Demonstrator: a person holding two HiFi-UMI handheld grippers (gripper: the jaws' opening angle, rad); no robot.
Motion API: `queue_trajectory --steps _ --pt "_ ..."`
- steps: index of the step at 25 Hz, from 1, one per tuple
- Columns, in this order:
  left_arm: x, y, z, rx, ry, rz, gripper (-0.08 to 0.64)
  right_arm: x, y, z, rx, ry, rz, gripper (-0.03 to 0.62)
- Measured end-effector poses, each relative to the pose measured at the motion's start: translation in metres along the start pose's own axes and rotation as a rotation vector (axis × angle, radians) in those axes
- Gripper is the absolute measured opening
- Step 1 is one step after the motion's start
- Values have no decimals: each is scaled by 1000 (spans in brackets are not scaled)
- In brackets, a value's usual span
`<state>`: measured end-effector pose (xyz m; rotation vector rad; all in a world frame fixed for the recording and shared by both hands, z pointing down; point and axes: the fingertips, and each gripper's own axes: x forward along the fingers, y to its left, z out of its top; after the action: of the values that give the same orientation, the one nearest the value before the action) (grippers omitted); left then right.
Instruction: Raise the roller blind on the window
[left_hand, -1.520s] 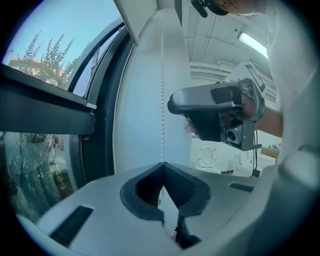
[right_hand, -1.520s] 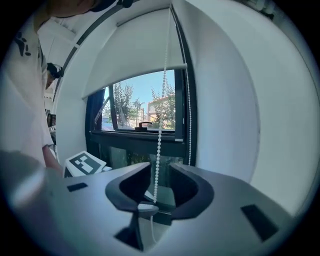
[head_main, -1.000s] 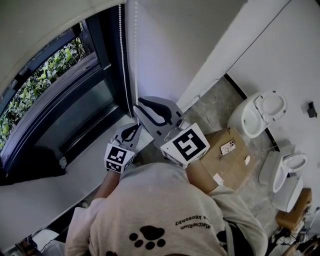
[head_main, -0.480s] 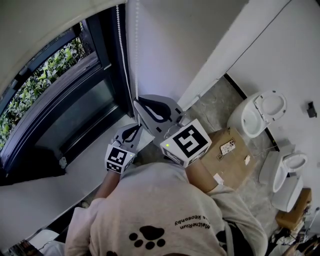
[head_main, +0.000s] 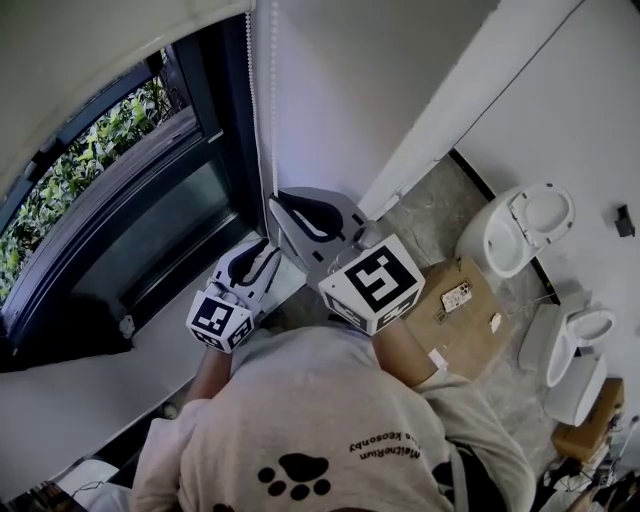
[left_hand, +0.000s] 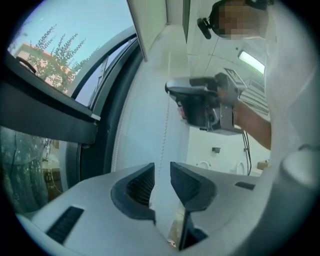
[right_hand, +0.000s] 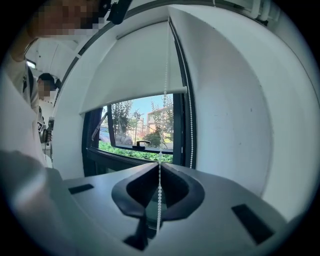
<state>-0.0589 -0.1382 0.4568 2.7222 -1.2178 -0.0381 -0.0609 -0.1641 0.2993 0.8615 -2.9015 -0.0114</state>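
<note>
A white roller blind (right_hand: 135, 70) covers the upper part of the window (right_hand: 140, 135). Its bead chain (right_hand: 165, 90) hangs in two strands beside the right frame. My right gripper (right_hand: 160, 164) is shut on the nearer strand, which runs down between its pads. In the head view the right gripper (head_main: 273, 201) is the higher one, at the chain (head_main: 272, 110). My left gripper (head_main: 262, 246) sits just below it. The left gripper's (left_hand: 161, 169) jaws have just been opening; the chain (left_hand: 163, 140) passes through the gap without being pinched. The right gripper (left_hand: 205, 105) shows above it.
A white wall (head_main: 350, 90) stands right of the window, with the sill (head_main: 110, 370) below. On the floor lie a cardboard box (head_main: 460, 310) and white toilet bowls (head_main: 520, 230) (head_main: 575, 350). A second person (right_hand: 45, 95) stands at the left.
My left gripper has let go of the chain, opened and moved up toward the right gripper. The right gripper has stayed at the same place on the chain.
</note>
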Motion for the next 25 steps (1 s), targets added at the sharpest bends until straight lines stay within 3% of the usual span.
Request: queue_trajectory --steps 5,10,25 --pt "-11 15 44 -15 -83 41 101 2 -1 -2 -18 -9 -9 14" --pt "-15 19 75 17 -112 56 99 1 -2 -4 11 -6 8 12" --pt "-22 4 115 53 -178 20 86 7 -1 -60 24 108 -6 12"
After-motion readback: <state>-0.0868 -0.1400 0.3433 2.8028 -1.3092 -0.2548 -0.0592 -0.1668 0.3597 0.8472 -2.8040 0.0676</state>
